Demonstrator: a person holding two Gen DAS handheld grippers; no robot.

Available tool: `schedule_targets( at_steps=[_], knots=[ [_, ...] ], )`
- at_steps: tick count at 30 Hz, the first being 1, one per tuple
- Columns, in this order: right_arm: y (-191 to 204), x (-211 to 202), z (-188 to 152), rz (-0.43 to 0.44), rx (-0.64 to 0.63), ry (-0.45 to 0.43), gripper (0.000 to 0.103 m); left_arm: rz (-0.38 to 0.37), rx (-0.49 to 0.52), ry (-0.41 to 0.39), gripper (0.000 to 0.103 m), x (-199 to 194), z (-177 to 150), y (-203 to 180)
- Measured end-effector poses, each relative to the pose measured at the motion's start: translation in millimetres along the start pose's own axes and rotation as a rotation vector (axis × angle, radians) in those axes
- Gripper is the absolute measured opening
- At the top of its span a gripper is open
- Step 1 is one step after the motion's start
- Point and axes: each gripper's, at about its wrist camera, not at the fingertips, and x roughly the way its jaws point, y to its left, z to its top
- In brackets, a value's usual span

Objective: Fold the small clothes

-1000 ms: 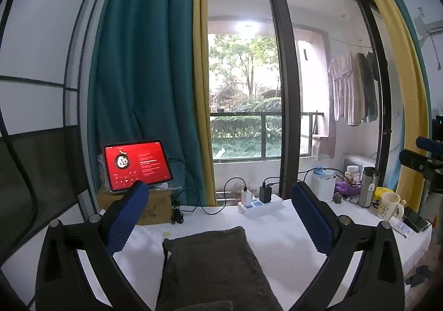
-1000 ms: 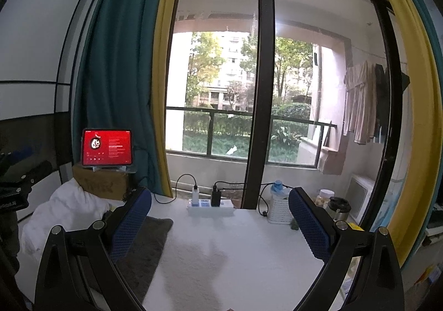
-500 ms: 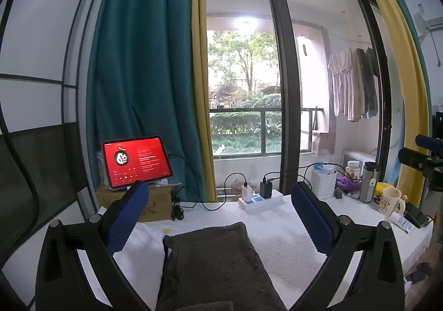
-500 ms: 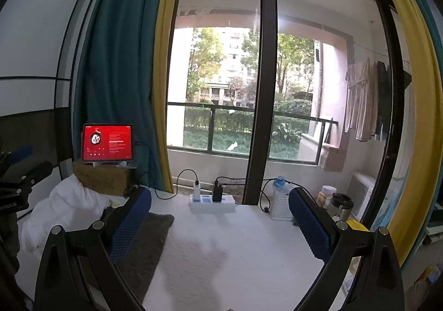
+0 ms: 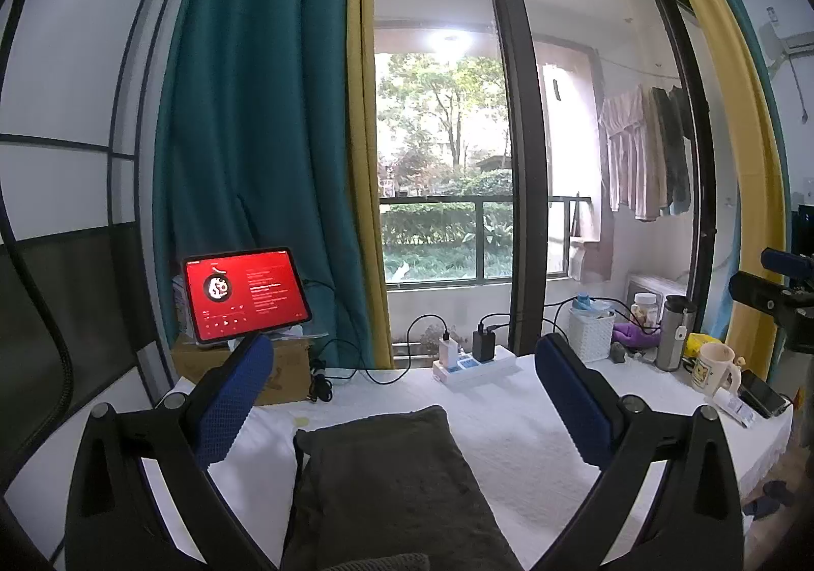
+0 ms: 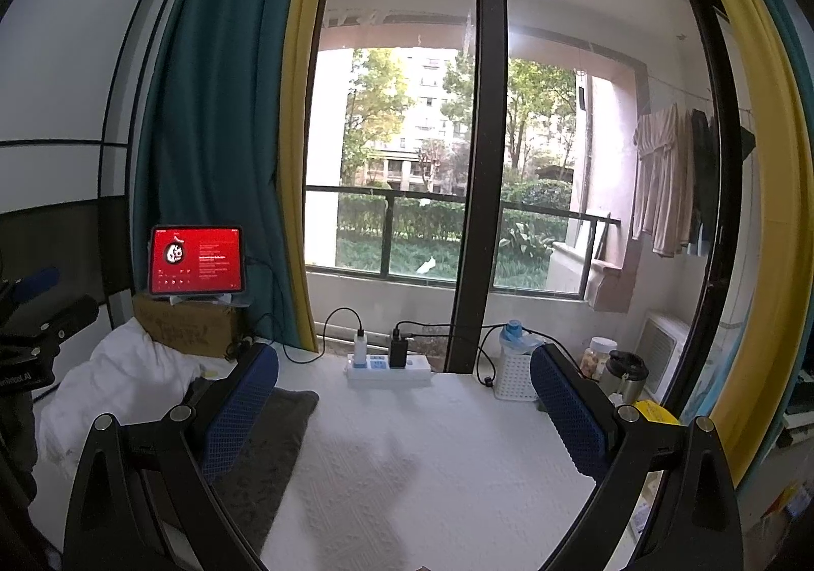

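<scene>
A dark grey fuzzy garment (image 5: 391, 479) lies flat on the white table cover (image 5: 514, 428), running toward the near edge between my left gripper's blue pads. My left gripper (image 5: 402, 398) hovers above it, open and holding nothing. In the right wrist view the same grey garment (image 6: 264, 449) lies at the lower left, partly behind the left blue pad (image 6: 239, 413). My right gripper (image 6: 404, 411) is open over bare white cover, to the right of the garment.
A power strip (image 5: 473, 365) with chargers sits at the table's back edge. A red-screened tablet (image 5: 244, 294) stands on a cardboard box (image 5: 285, 370). White basket (image 5: 590, 334), flask (image 5: 674, 339), mug (image 5: 715, 367) crowd the back right. White bundled cloth (image 6: 117, 388) lies at the left.
Both views have drifted slightly, showing a little more of the table. The garment has not moved and both grippers stay open.
</scene>
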Motion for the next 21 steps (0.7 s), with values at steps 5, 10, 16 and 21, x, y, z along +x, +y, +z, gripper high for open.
schedule_targets(
  at_steps=[5,10,16,21],
  knots=[
    [0.2,-0.8,-1.1,-0.002,0.003,0.0,0.1,-0.005,0.003,0.0,0.102,-0.4,0.9,-1.8],
    [0.3,-1.2,-1.4,-0.003,0.003,0.001,0.1,-0.006,0.001,-0.003,0.102,-1.2,0.6,-2.2],
    [0.6,-1.4,-1.4,-0.004,0.003,0.0,0.1,-0.008,0.002,-0.003,0.102,-0.8,0.6,-2.6],
    [0.8,-1.7,-1.3,-0.004,0.003,0.002,0.1,-0.012,0.004,-0.004,0.102,0.1,0.5,-2.8]
  ],
)
